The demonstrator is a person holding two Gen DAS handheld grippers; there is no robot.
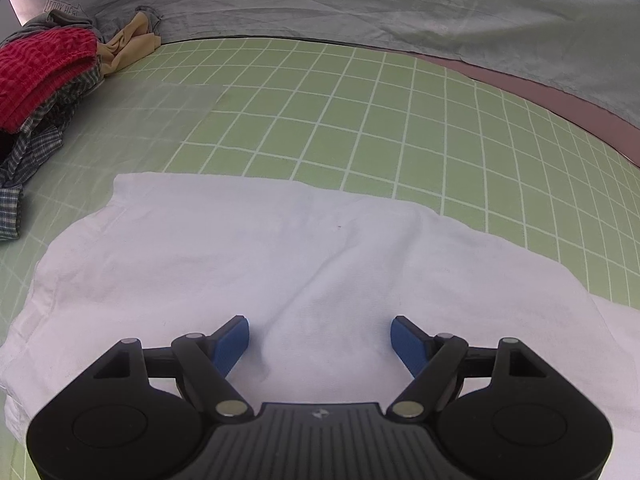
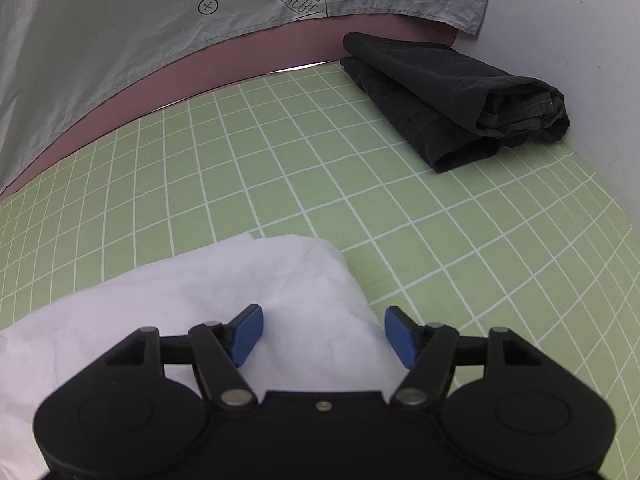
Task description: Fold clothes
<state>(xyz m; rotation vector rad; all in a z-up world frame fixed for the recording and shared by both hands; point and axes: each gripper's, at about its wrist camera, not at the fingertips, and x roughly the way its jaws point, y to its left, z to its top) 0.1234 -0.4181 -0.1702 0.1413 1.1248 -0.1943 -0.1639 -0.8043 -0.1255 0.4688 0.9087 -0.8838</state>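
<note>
A white garment point(image 1: 256, 264) lies folded flat on the green grid mat point(image 1: 360, 120). My left gripper point(image 1: 320, 340) hovers over its near part, blue pads wide apart, nothing pinched between them. In the right wrist view the same white garment point(image 2: 224, 296) ends in a corner on the mat point(image 2: 280, 168). My right gripper point(image 2: 323, 332) stands open over that right edge, its left pad above the cloth and its right pad above bare mat.
A pile of unfolded clothes, red point(image 1: 36, 76), checked point(image 1: 32, 152) and tan point(image 1: 128, 44), sits at the mat's far left. A folded black garment point(image 2: 460, 100) lies at the far right. A grey sheet point(image 2: 120, 28) hangs behind the mat.
</note>
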